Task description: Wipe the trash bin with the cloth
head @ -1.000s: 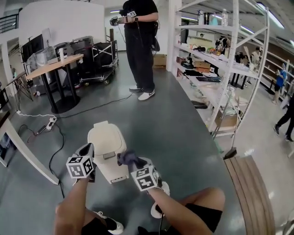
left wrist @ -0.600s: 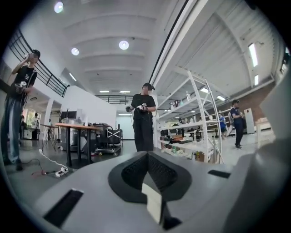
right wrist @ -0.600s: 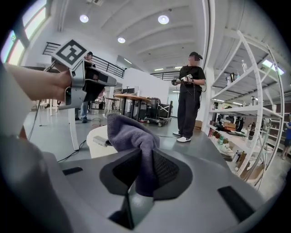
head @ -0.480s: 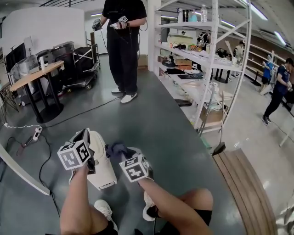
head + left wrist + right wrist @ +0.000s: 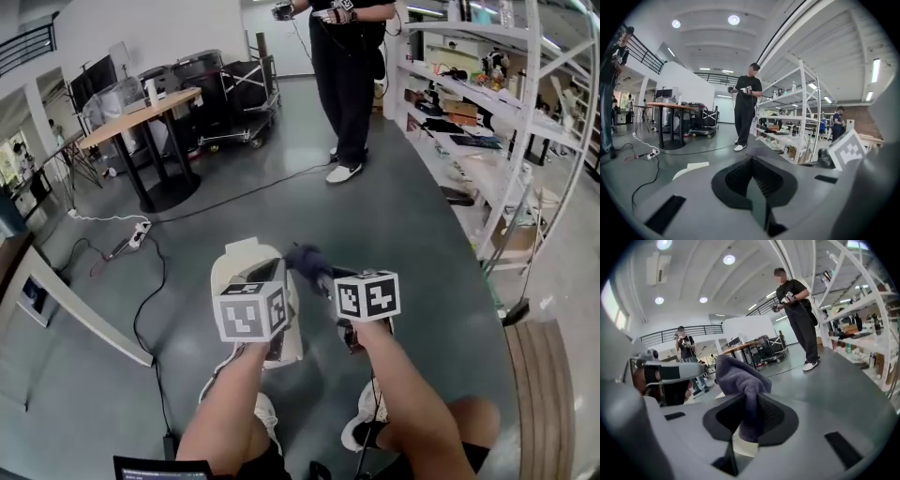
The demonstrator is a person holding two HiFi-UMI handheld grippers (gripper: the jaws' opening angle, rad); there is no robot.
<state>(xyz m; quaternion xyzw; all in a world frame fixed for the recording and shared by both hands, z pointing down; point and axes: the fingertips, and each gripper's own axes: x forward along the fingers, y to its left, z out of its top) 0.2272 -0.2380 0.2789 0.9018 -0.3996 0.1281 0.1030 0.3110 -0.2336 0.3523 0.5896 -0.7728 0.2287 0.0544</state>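
The cream trash bin point(image 5: 240, 267) stands on the grey floor just in front of the person's feet, its near part hidden behind my left gripper's marker cube. My left gripper point(image 5: 266, 274) hovers over the bin's top; its jaws look shut with nothing between them point(image 5: 751, 183), and the bin point(image 5: 689, 169) shows low at the left. My right gripper point(image 5: 325, 280) is beside the bin's right side, shut on a dark purple cloth point(image 5: 306, 260). In the right gripper view the cloth point(image 5: 739, 378) bunches up out of the jaws, with a cream patch of bin point(image 5: 744, 446) below.
A person in black point(image 5: 349, 75) stands further back holding grippers. White shelving point(image 5: 502, 112) runs along the right, and a wooden bench point(image 5: 553, 394) lies near right. Round tables point(image 5: 141, 117) and carts point(image 5: 225, 89) are back left. A power strip with cables point(image 5: 131, 244) lies on the floor.
The head view has swung, so the bin now sits more centred. Both grippers have moved forward over the bin's top. The cloth stays in the right gripper.
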